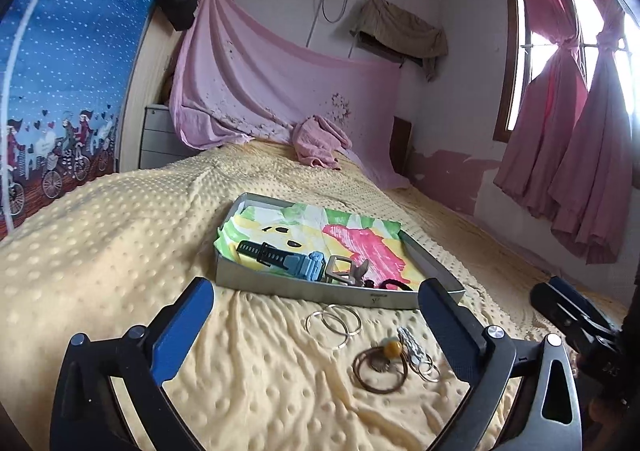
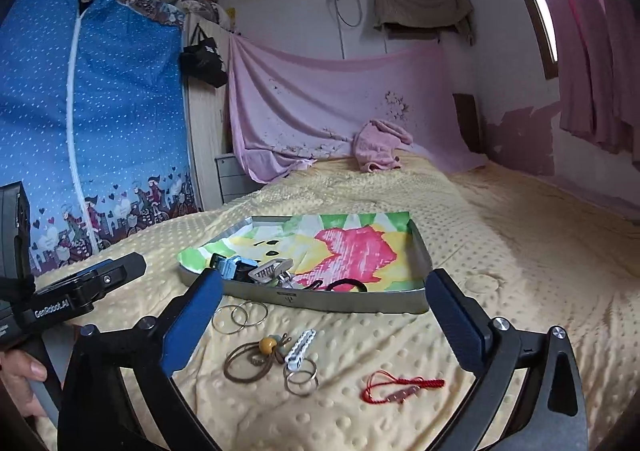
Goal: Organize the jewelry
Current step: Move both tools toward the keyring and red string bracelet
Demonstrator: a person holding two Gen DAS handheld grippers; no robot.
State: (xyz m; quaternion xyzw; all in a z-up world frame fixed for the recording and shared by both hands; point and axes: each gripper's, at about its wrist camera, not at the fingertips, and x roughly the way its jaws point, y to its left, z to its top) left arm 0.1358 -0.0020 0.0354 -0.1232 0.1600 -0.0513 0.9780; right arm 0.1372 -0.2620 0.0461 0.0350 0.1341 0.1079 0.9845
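Note:
A shallow metal tray [image 1: 320, 291] [image 2: 352, 303] lined with colourful paper lies on the yellow bedspread. It holds a blue watch [image 1: 296, 261] [image 2: 234, 267], a hair claw [image 2: 272, 271] and a black hair tie [image 2: 346, 285]. In front of it lie silver hoops [image 1: 332, 323] [image 2: 240, 315], a brown cord bracelet with an amber bead [image 1: 380, 365] [image 2: 250, 361], a white charm on rings [image 1: 416, 351] [image 2: 300, 361] and a red cord bracelet [image 2: 400, 389]. My left gripper [image 1: 316, 325] is open above the hoops. My right gripper [image 2: 324, 321] is open above the loose pieces.
The bed [image 2: 520, 251] stretches back to a pink towel [image 1: 320, 143] and pink sheet on the wall. A blue fabric wardrobe [image 2: 88, 123] stands on the left. Pink curtains [image 1: 568, 131] hang on the right. The other gripper shows at each view's edge [image 2: 80, 291] [image 1: 576, 319].

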